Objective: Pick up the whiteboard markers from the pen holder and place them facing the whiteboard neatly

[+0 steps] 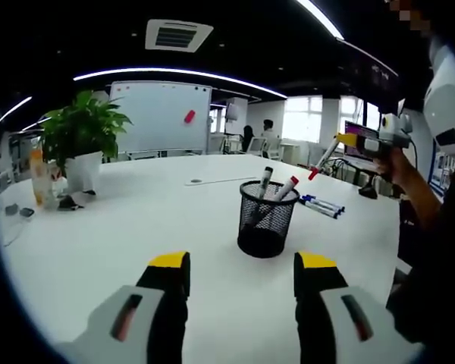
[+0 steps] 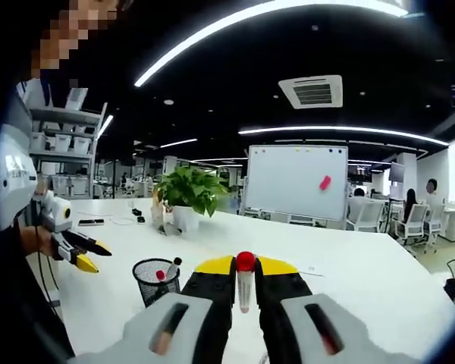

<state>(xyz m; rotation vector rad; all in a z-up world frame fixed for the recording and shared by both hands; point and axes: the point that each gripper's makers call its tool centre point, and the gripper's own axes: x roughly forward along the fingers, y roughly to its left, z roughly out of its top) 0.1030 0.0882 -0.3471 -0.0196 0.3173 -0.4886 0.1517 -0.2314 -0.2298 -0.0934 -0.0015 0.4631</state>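
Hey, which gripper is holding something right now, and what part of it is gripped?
The right gripper clamps a red-capped white whiteboard marker around its barrel, just below the cap. The left gripper is open and holds nothing.

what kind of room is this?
Most likely an open-plan office or meeting area: a big white table, a wheeled whiteboard behind it, desks with office chairs by the windows, and storage shelves along one side.

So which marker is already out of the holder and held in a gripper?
The red-capped marker clamped in the right gripper; two others stand in the mesh holder.
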